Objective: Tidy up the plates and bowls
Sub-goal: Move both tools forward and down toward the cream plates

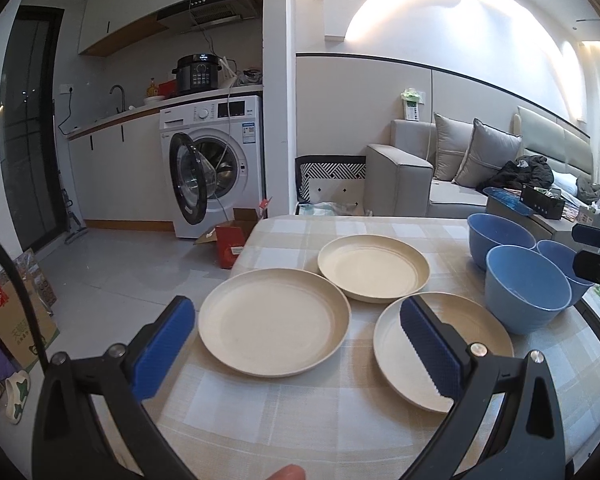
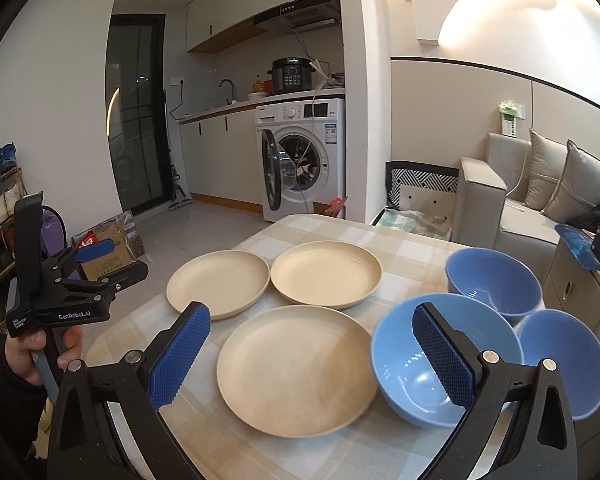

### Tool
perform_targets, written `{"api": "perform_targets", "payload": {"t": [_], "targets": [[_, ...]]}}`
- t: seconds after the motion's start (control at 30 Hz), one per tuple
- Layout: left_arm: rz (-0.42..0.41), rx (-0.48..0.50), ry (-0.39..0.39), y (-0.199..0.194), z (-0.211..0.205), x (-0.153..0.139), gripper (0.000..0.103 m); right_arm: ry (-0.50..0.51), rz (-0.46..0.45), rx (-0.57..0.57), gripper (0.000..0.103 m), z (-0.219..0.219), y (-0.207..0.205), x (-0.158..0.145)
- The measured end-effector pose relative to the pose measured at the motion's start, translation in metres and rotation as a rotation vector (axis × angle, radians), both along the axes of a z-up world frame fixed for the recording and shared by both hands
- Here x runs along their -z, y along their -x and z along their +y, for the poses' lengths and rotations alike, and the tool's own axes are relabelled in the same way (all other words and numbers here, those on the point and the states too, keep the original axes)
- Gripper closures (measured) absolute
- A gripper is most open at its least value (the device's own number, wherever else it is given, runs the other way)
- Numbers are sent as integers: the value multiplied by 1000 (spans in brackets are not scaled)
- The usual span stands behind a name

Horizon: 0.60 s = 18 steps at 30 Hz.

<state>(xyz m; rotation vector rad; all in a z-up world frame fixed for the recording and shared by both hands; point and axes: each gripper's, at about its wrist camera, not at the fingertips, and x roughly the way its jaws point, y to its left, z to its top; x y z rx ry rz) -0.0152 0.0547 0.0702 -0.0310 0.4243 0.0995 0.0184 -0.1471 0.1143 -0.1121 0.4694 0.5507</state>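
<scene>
Plates [image 2: 294, 368] cream — bowls [image 2: 424, 360] blue

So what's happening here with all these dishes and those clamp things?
A person holds a hand-held gripper in each hand over a table with a checked cloth. Three cream plates and three blue bowls lie spread out, none stacked yet. The left hand-held gripper and the right hand-held gripper are both open and empty, hovering near the plates. The tidying looks not yet begun.
</scene>
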Motion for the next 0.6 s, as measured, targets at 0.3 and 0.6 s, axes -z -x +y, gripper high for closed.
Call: {"api": "perform_targets", "payload": {"t": [0.3, 0.6], "targets": [[12, -31, -9, -10, 22, -1, 0, 3, 16, -52, 0, 46, -30, -11], [39, -20, -7, -33, 30, -6, 0, -8, 46, -53, 0, 69, -63, -21]]}}
